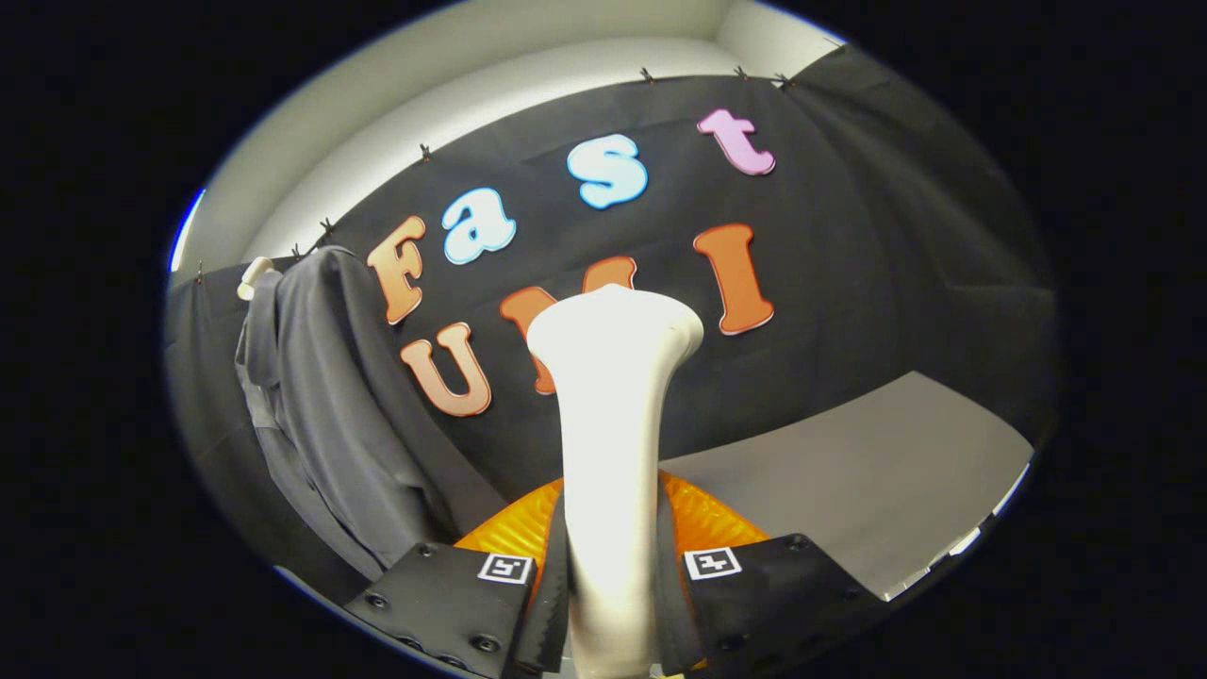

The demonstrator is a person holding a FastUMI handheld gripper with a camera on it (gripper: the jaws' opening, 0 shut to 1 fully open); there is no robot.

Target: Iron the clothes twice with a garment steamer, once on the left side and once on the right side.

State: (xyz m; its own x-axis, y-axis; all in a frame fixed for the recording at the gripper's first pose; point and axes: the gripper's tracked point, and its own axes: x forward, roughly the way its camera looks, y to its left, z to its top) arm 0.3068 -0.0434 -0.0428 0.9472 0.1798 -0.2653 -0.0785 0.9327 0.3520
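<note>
A white garment steamer stands up between my fingers, its handle pinched from both sides and its wide head pointing up and away. My gripper is shut on that handle. A dark grey garment hangs on a pale hanger to the left of the steamer, against the black cloth wall. The steamer head is apart from the garment, well to its right and not touching it.
A grey tabletop stretches to the right beyond the fingers, with its front edge near the right finger. The black cloth wall closes the back, and a pale wall runs above it.
</note>
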